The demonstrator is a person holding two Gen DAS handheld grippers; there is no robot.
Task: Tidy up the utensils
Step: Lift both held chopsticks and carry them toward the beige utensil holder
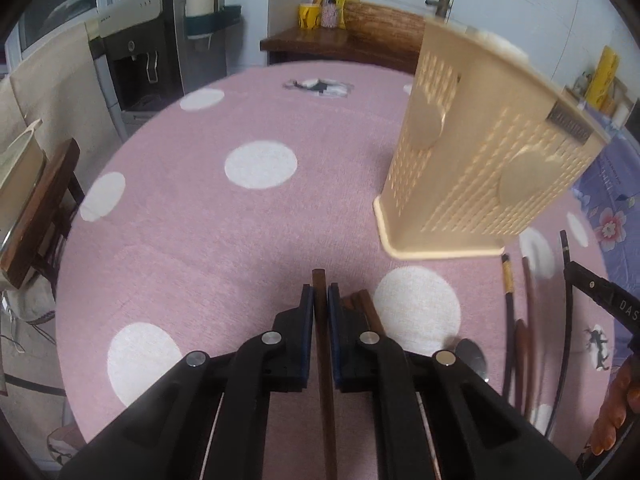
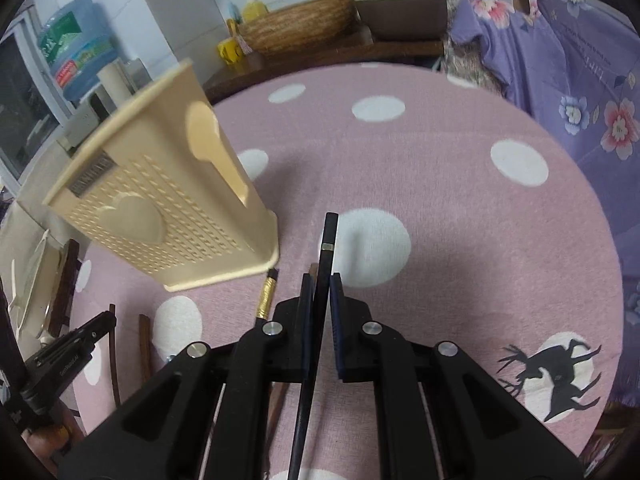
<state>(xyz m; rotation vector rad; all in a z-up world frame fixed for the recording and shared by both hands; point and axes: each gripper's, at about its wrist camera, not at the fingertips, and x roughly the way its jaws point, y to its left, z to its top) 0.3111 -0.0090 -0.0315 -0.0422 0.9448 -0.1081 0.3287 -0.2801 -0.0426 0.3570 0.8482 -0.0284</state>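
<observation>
One beige utensil holder (image 1: pixel 486 152) stands on the tabletop (image 1: pixel 248 240). Two hand-held grippers are present, each holding one chopstick: a brown chopstick (image 1: pixel 322 340) and a black chopstick (image 2: pixel 325 264). One gold-banded chopstick (image 2: pixel 267 296) lies loose, and one metal spoon (image 1: pixel 472 356). Further brown sticks lie there too, blurred beyond counting.
</observation>
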